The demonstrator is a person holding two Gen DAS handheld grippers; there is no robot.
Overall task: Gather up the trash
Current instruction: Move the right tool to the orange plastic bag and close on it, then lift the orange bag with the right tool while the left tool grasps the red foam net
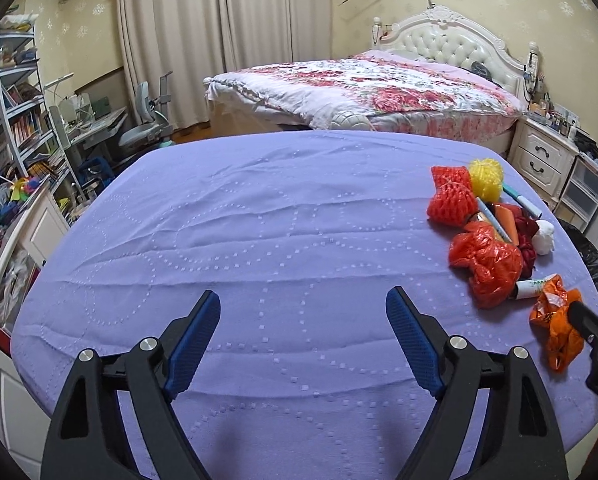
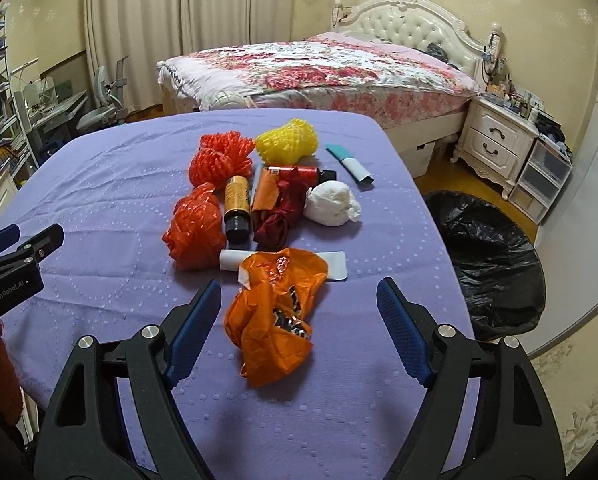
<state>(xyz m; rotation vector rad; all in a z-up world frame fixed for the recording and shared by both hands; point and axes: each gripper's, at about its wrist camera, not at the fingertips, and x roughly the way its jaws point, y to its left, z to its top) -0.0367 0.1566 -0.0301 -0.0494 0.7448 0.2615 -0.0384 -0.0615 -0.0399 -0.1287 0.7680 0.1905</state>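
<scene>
The right claw [image 2: 299,292], wide open, saw the crumpled orange plastic bag [image 2: 275,316] up close, while the open left claw [image 1: 303,304] saw mostly the purple quilted cloth [image 1: 259,220].

Crumpled orange bag [image 2: 273,316] lies nearest me on the purple counter [image 2: 99,208]; red bags, foam nets, bottles and white wad [image 2: 331,203] are clustered behind it.

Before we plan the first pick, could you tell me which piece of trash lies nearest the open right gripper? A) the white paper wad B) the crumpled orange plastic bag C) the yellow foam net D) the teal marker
B: the crumpled orange plastic bag lies just ahead of the right gripper, between its open fingers, untouched.
</scene>
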